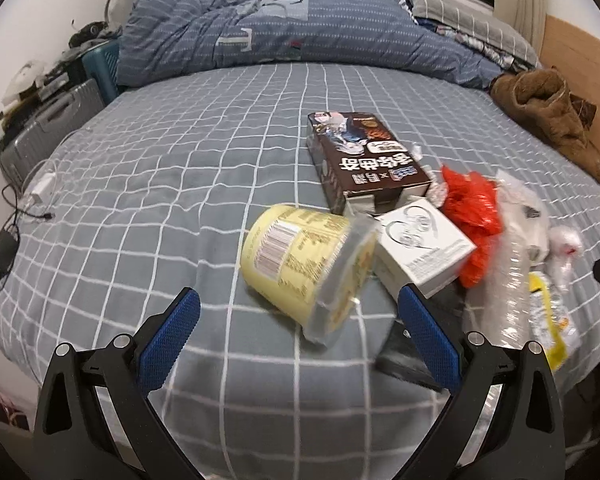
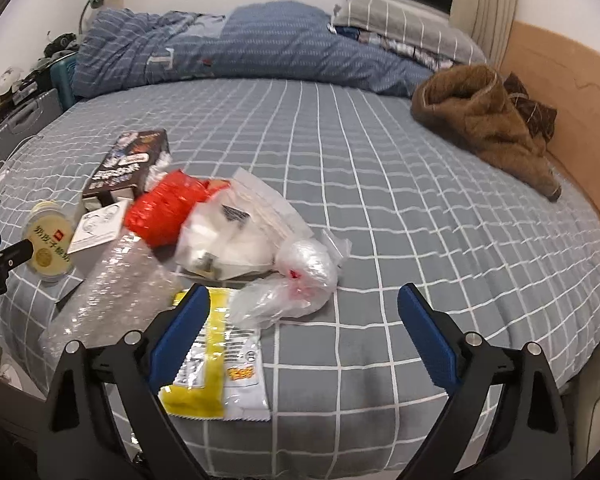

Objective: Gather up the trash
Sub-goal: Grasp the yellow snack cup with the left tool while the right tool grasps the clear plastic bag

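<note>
Trash lies on the grey checked bed (image 1: pixel 180 184). In the left wrist view a yellow tub (image 1: pixel 304 264) lies on its side just ahead of my open, empty left gripper (image 1: pixel 300 332). Beside it are a white box (image 1: pixel 424 246), a brown snack box (image 1: pixel 364 156), a red bag (image 1: pixel 474 212) and bubble wrap (image 1: pixel 508 292). In the right wrist view my open, empty right gripper (image 2: pixel 304 328) hovers over a yellow and white wrapper (image 2: pixel 216 364), near clear plastic bags (image 2: pixel 296 280), the red bag (image 2: pixel 164 208) and the tub (image 2: pixel 48 252).
A blue duvet (image 1: pixel 300 36) and pillows lie at the head of the bed. A brown garment (image 2: pixel 488 120) lies by the wooden side board (image 2: pixel 560 92). A suitcase (image 1: pixel 48 128), cables and a charger (image 1: pixel 4 248) are at the left edge.
</note>
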A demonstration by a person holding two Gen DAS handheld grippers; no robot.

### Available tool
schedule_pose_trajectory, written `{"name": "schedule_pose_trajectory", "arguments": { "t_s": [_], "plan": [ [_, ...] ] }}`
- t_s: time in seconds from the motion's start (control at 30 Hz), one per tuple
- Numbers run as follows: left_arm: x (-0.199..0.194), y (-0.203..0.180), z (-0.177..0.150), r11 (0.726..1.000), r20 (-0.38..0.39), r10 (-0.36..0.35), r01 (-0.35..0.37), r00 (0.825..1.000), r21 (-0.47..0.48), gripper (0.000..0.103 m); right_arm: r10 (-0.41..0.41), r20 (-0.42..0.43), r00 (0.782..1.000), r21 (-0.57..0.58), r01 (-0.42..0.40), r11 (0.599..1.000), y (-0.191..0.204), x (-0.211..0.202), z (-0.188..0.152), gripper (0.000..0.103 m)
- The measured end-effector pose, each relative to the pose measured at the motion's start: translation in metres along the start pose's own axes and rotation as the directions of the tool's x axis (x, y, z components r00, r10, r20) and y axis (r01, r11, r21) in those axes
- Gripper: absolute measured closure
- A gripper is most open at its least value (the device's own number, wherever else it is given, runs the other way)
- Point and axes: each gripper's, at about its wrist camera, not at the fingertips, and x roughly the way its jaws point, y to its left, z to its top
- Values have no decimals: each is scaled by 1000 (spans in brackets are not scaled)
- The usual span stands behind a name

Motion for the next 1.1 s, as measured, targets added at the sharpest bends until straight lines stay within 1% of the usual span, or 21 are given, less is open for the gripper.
{"name": "schedule_pose_trajectory", "arguments": {
  "t_s": [0.1,0.23,0.3,0.4,0.47,0.53,0.67,0.77,0.8,1.0,1.1],
  "plan": [
    [17,2,5,1000,-22,-8,8,1000,6,6,-13,-21,1000,1,13,1000,-2,13,1,14],
    [31,3,11,999,-48,-52,52,997,-5,6,-15,-42,999,7,15,1000,-6,31,6,18],
    [37,3,13,998,-48,-56,56,997,1,6,-9,-46,999,16,10,1000,-8,37,10,19],
    [43,2,17,999,-52,-49,49,997,11,6,-11,-54,998,22,12,1000,-12,47,14,23],
    [48,3,19,998,-55,-56,57,997,12,7,-6,-61,998,22,7,1000,-13,52,14,26],
    [52,2,19,998,-60,-59,60,996,22,7,3,-72,997,21,-1,1000,-13,57,15,32],
    [60,1,21,996,-75,-82,84,994,24,15,26,-94,995,15,-25,1000,-12,64,15,43],
    [63,1,22,996,-78,-84,86,993,27,16,44,-112,993,7,-43,999,-9,67,14,58],
    [64,1,22,996,-78,-83,86,993,27,16,48,-116,992,4,-48,999,-8,68,13,60],
    [63,0,22,997,-77,-75,77,994,31,18,55,-110,992,26,-52,998,-9,66,14,63],
    [60,0,22,997,-72,-74,76,995,25,20,47,-85,995,34,-45,998,-11,59,17,64]
  ]
}}
